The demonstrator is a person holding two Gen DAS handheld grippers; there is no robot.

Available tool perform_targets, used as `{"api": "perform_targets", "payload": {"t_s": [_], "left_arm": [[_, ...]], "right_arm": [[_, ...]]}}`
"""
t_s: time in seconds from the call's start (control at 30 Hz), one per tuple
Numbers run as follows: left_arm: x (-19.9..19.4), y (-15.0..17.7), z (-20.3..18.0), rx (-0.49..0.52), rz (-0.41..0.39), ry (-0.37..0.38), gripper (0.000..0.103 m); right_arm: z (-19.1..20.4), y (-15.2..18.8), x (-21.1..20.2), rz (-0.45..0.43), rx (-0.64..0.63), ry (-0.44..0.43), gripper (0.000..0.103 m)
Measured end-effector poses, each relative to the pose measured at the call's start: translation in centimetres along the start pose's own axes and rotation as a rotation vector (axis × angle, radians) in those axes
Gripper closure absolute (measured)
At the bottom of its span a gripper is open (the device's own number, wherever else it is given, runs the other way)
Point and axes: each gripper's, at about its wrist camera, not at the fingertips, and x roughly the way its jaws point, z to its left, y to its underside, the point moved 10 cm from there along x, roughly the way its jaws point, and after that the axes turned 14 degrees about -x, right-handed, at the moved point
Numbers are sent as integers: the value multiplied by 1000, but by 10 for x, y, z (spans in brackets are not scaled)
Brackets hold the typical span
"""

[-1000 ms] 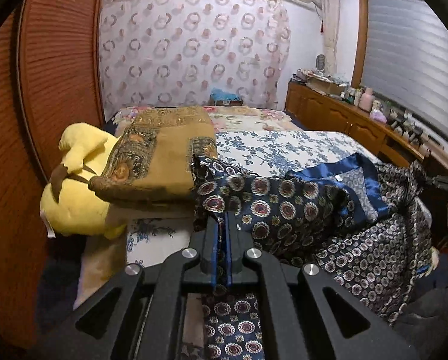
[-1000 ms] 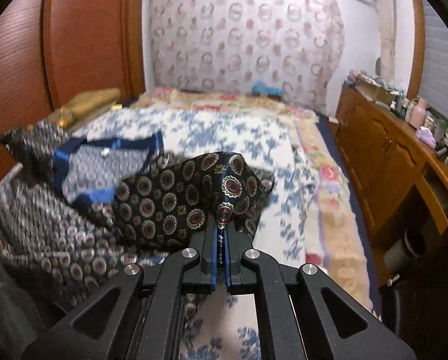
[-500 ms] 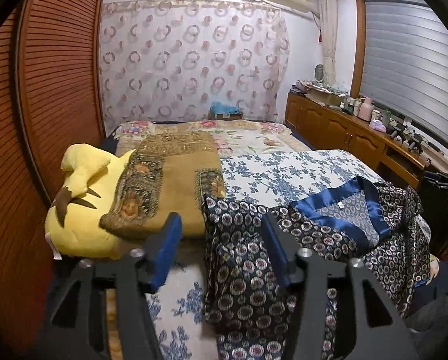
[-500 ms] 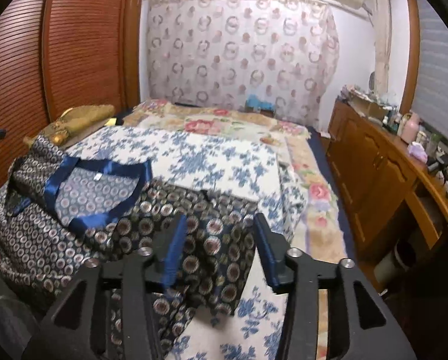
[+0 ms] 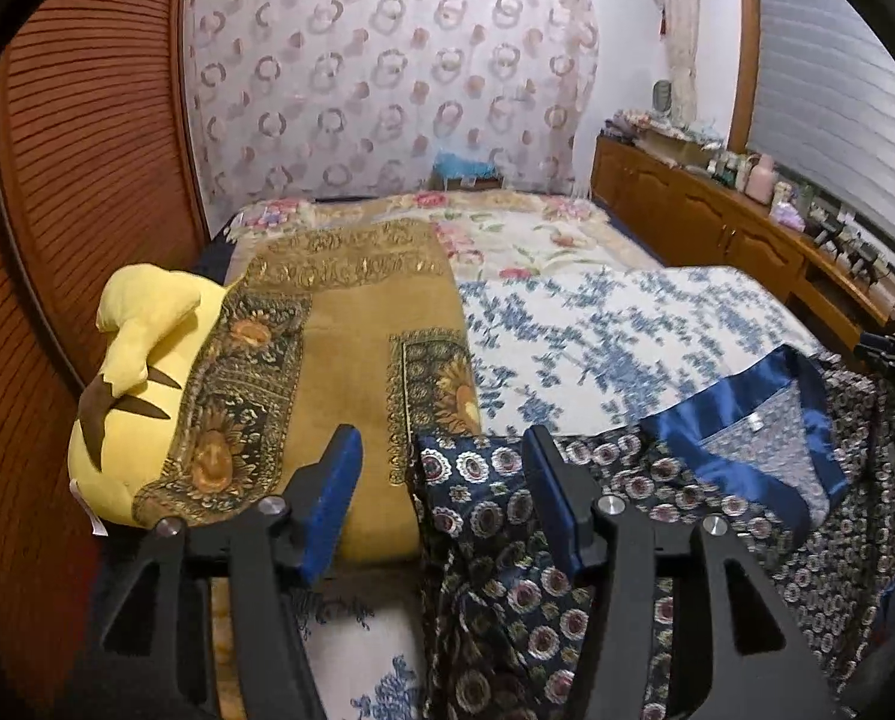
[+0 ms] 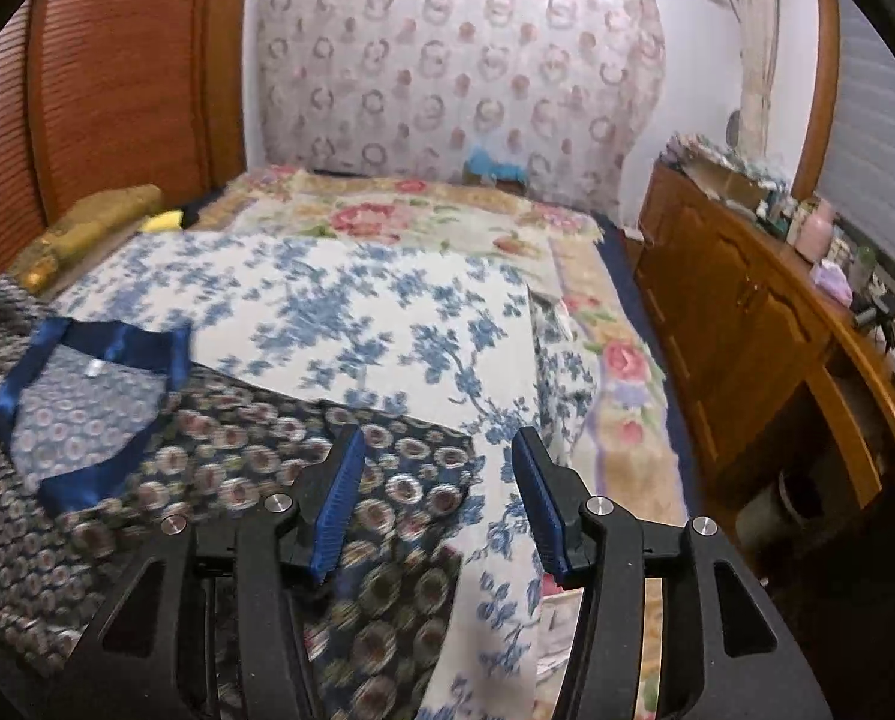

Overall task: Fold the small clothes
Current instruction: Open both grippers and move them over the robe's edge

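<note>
My left gripper [image 5: 441,498] stands open, its blue pads [image 5: 327,504] well apart and pressing on nothing. The garment [image 5: 507,570], dark blue with round medallions, lies on the bed [image 5: 597,336] below and ahead of these jaws; its near corner sits in the gap, closer to the right-hand pad, and the cloth runs on under that pad and away to the right. Its blue satin collar [image 5: 741,420] lies beyond the right pad, folded open over a paler lining. Ahead of the left pad lies a mustard blanket [image 5: 351,348], and past its left edge a yellow plush [image 5: 123,396].

My right gripper [image 6: 438,501] is open too, with nothing clamped between the pads [image 6: 339,498]. Here the garment [image 6: 237,480] spreads to the left of the jaws and under the left pad; its edge reaches partway into the gap, while the right pad hangs over the blue-flowered sheet [image 6: 387,324]. The collar [image 6: 111,354] lies well left of and beyond the left pad. This view is blurred, so finer folds I cannot make out. A wooden cabinet [image 6: 747,324] runs along to the right of the jaws.
</note>
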Motion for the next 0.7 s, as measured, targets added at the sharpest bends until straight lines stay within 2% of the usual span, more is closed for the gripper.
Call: {"api": "perform_targets", "payload": {"t_s": [0.23,0.43,0.63,0.7], "left_arm": [[21,14,13,-15,56,-41,49],[24,16,15,-11,58,-48,49],[25,18,8,35,58,-45,49],[25,18,5,49,59,-45,57]], "right_arm": [[5,20,33,83,26,-67,51],[11,25,47,118,55,-129,51],[17,20,55,134,46,-152,51],[20,18,56,131,37,-161,51]]}}
